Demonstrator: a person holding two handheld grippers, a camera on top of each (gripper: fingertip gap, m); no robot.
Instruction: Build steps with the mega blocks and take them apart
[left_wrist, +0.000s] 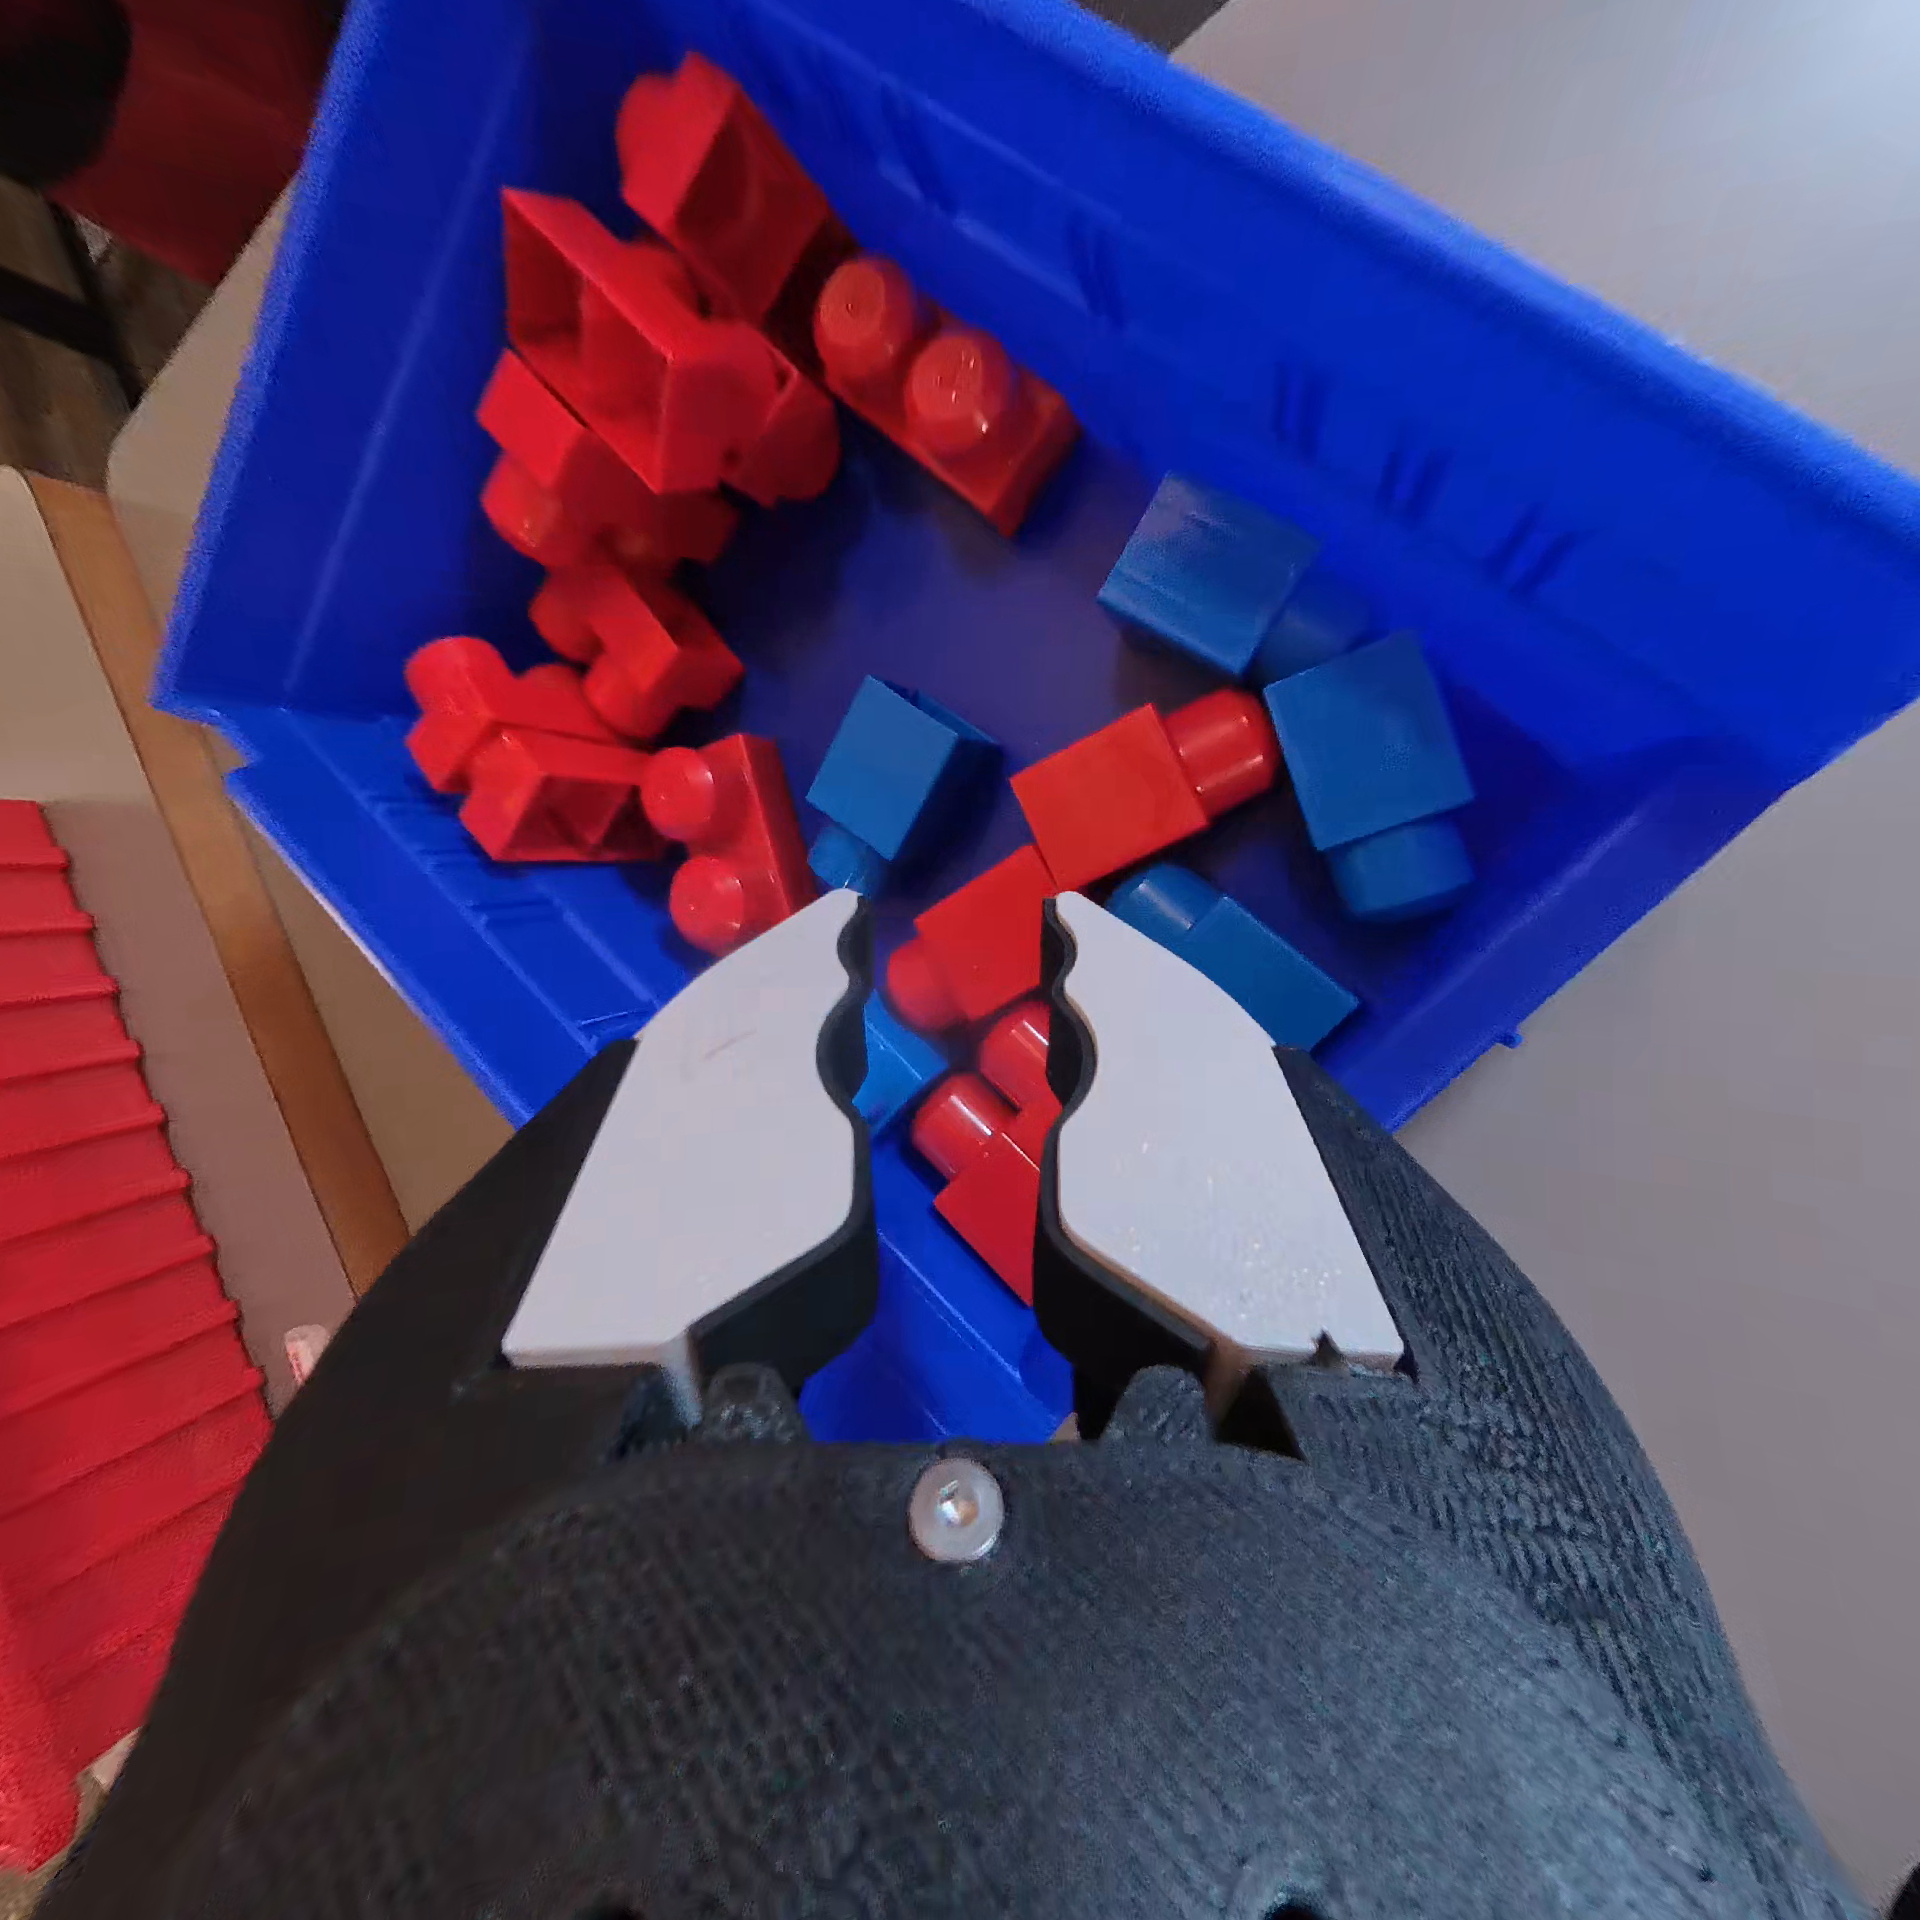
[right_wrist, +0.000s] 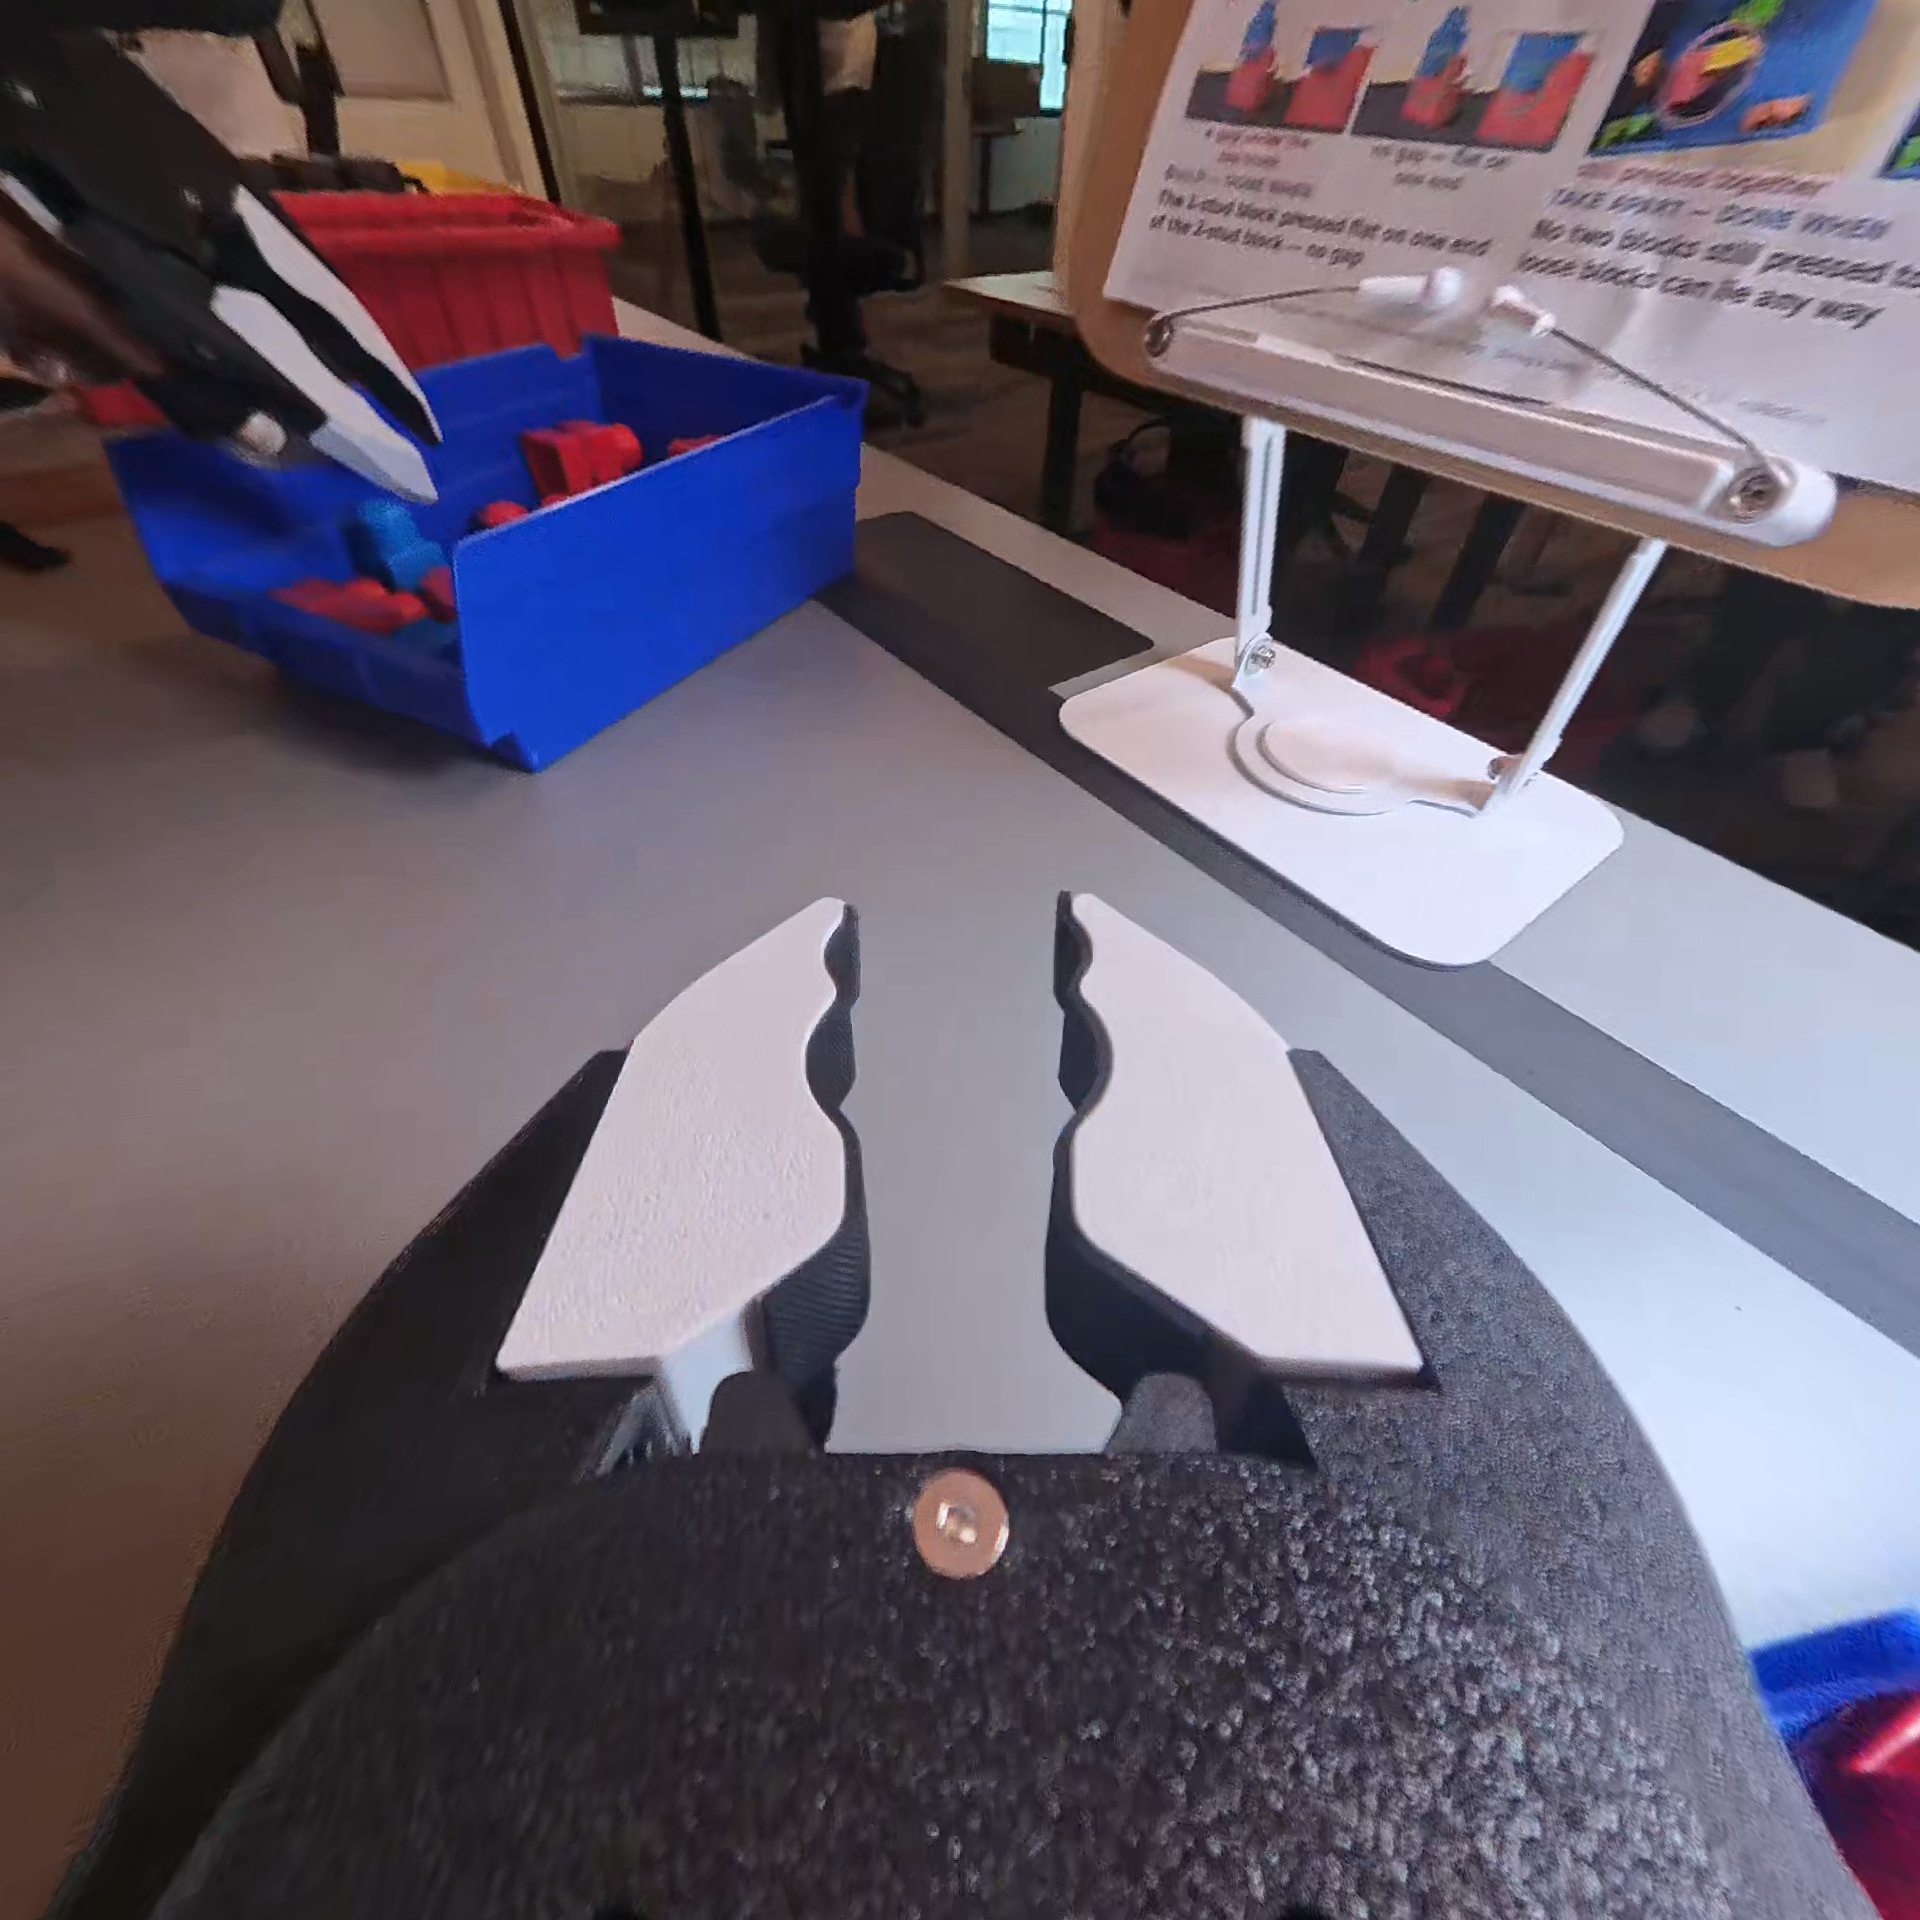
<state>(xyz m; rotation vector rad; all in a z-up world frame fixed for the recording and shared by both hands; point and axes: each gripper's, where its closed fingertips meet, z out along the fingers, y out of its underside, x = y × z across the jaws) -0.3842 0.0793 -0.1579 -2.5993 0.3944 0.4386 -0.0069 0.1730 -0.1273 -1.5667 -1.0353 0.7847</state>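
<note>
A blue bin (left_wrist: 1351, 343) on the grey table holds several loose red and blue mega blocks. My left gripper (left_wrist: 956, 914) is open and empty, pointing down over the bin's near end, just above a red one-stud block (left_wrist: 977, 951). Another red block (left_wrist: 1132, 790) and a blue block (left_wrist: 899, 764) lie just beyond the tips. In the right wrist view the bin (right_wrist: 644, 613) stands at the far left with the left gripper (right_wrist: 416, 457) dipping into it. My right gripper (right_wrist: 958, 914) is open and empty, low over bare table.
A white document stand (right_wrist: 1340, 842) holding an instruction sheet (right_wrist: 1558, 156) stands at the table's far right edge. A red bin (right_wrist: 468, 260) sits behind the blue one. Something blue and red (right_wrist: 1849, 1745) shows at the lower right corner. A dark strip (right_wrist: 1662, 1091) runs along the table. Left tips to right tips: about 40 centimetres.
</note>
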